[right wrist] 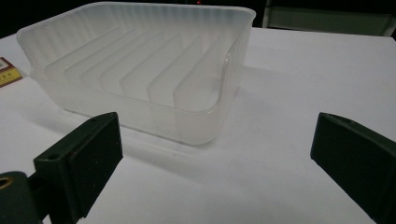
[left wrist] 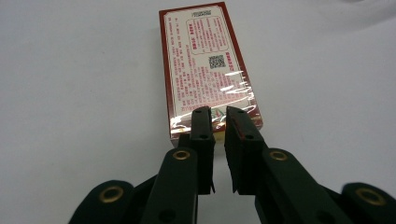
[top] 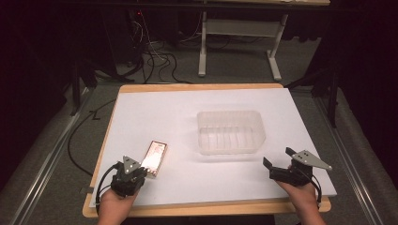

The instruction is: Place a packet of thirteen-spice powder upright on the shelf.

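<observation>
Flat on the white bench (top: 155,117), near its front left corner: a red-bordered box (top: 156,158), wrapped in glossy film, printed face up. Long axis running away from the person, tilted slightly to the right in the high view.

Left claw (top: 141,169) at the near end of the box, held low in the left hand (top: 112,204). In the left gripper view, claw (left wrist: 219,122) narrow, a thin slit between the black jaws, tips reaching over the near edge of the box (left wrist: 208,70). Nothing gripped in the slit; whether the tips touch the film cannot be told.

Right claw (top: 278,159) near the front right of the bench, held in the right hand (top: 305,197), well apart from the box. In the right gripper view, claw (right wrist: 215,158) wide, bare white bench between the jaws, holding nothing.

Near the middle of the bench: a clear plastic tub (top: 231,132), ribbed inside, upright, nothing in it. Sits between the two claws and farther back, right of the box and apart from it. From the right gripper view, tub (right wrist: 140,60) straight ahead of the open jaws, a corner of the box (right wrist: 8,71) showing past its left wall.

Beyond the bench: grey floor, black cables (top: 155,61), white legs of another table (top: 202,51).

Between the left claw and the box, no obstacle; between box and tub, bare bench.
</observation>
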The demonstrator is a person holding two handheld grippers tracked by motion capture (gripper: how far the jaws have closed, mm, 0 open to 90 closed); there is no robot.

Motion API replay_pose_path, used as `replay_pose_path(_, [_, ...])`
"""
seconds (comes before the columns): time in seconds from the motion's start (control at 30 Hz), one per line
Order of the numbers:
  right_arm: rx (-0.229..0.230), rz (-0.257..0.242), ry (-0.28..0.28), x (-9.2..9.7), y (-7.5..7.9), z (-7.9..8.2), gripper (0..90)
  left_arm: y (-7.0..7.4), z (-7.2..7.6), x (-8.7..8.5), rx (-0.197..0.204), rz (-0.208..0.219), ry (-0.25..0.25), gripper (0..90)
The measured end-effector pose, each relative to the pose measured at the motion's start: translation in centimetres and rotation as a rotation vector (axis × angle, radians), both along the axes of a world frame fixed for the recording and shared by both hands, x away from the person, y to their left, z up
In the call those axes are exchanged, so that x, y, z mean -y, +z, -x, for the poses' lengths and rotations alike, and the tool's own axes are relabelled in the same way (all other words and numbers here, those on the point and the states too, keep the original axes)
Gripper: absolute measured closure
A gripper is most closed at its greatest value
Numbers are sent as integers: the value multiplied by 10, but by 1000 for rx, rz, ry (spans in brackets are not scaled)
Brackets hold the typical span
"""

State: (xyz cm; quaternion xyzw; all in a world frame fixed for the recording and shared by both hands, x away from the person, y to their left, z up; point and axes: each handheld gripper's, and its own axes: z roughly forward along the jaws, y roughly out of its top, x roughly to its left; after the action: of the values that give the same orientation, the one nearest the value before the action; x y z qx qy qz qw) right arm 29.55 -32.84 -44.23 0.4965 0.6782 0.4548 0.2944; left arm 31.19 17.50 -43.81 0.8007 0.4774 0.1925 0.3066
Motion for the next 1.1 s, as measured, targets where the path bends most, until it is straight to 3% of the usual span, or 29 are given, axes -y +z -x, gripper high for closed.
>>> replay_pose_path(0.23, [0, -5, 0, 2, 0, 0, 26, 11, -16, 7, -50, -60, -12, 575])
replay_pose_path(0.27, [-2, -9, -4, 2, 1, 0, 27, 13, -21, 10, -87, -76, -21, 533])
replay_pose_path(0.37, [-2, -13, -3, 2, 1, 1, 27, 15, -26, 14, -121, -86, -29, 466])
replay_pose_path(0.4, [0, -10, -1, 2, 1, 1, 28, 14, -32, 18, -165, -93, -42, 398])
replay_pose_path(0.53, [1, -6, 4, 1, 1, 1, 30, 13, -41, 24, -201, -135, -50, 297])
replay_pose_path(0.7, [-1, -6, 6, 1, 1, 1, 31, 9, -51, 29, -256, -167, -46, 221])
replay_pose_path(0.87, [-2, -5, 1, 2, 1, 1, 31, 9, -64, 31, -342, -160, -39, 176])
replay_pose_path(0.9, [-2, -5, 1, 2, 1, 1, 31, 9, -64, 31, -342, -160, -39, 166])
replay_pose_path(0.97, [-1, -5, 2, 1, 1, 1, 32, 11, -73, 32, -389, -171, -33, 152])
replay_pose_path(1.03, [-2, -6, 3, 1, 1, 1, 32, 11, -76, 33, -396, -173, -31, 151])
replay_pose_path(1.07, [-4, -4, 4, 1, 1, 0, 32, 10, -82, 34, -436, -179, -27, 147])
replay_pose_path(1.1, [-4, -2, 5, 1, 1, 0, 32, 9, -85, 34, -446, -190, -27, 143])
